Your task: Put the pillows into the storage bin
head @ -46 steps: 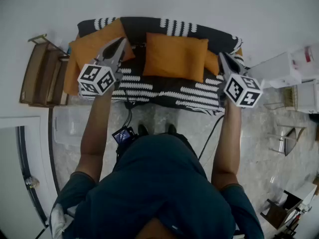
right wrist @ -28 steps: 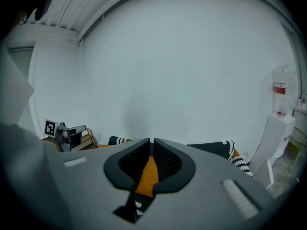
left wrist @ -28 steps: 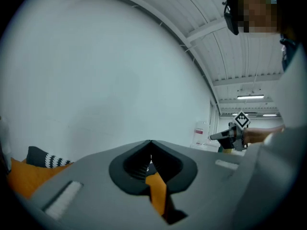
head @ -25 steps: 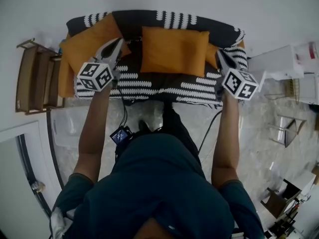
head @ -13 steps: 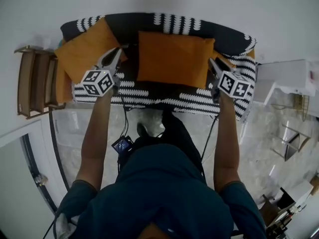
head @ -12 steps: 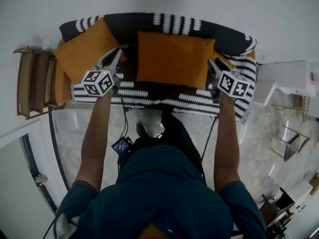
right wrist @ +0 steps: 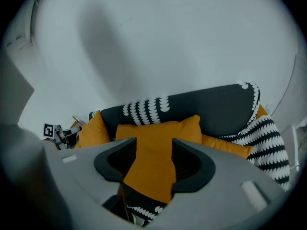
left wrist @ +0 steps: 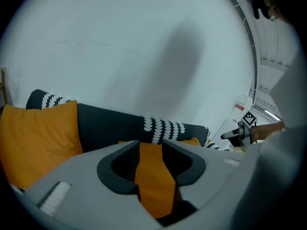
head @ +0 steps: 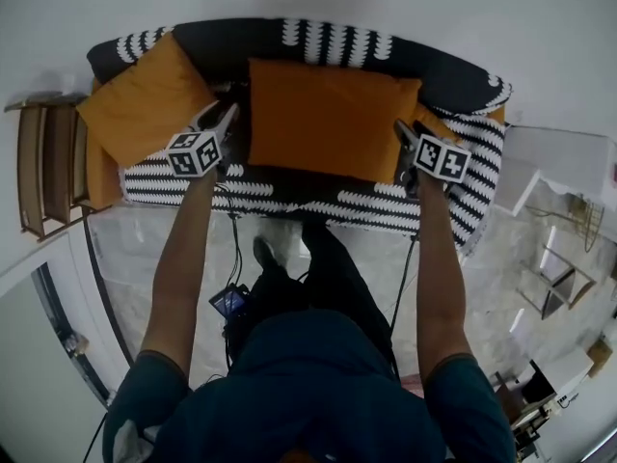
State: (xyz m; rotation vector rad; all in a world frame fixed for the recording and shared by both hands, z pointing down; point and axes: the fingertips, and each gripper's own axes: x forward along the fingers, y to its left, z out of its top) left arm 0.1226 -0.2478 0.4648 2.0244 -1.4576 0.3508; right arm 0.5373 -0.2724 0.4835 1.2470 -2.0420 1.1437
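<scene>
Left gripper (head: 224,116): jaws partway apart and just been opening. Nothing is pinched.
Left gripper view: orange cloth fills the gap of the left gripper (left wrist: 151,145). The pads do not press on it.
Right gripper (head: 400,128): jaws wider than the left's, also just been opening, and empty.
Right gripper view: the middle pillow (right wrist: 160,135) shows through the gap of the right gripper (right wrist: 154,143), still ahead of the tips.
Placement: one gripper at each short end of the middle pillow (head: 333,119), left tips just beside its left edge, right tips just beside its right edge.
Middle pillow: orange, leaning against the sofa back at the seat's centre.
Left pillow (head: 145,99): orange, tilted in the sofa's left corner, beside the left gripper.
Right pillow (right wrist: 225,145): orange, low in the right corner, mostly hidden behind the middle one.
Sofa (head: 318,196): dark, under a black-and-white patterned throw.
Wooden rack (head: 43,167): against the sofa's left end.
Person: stands at the sofa front, both arms stretched forward.
</scene>
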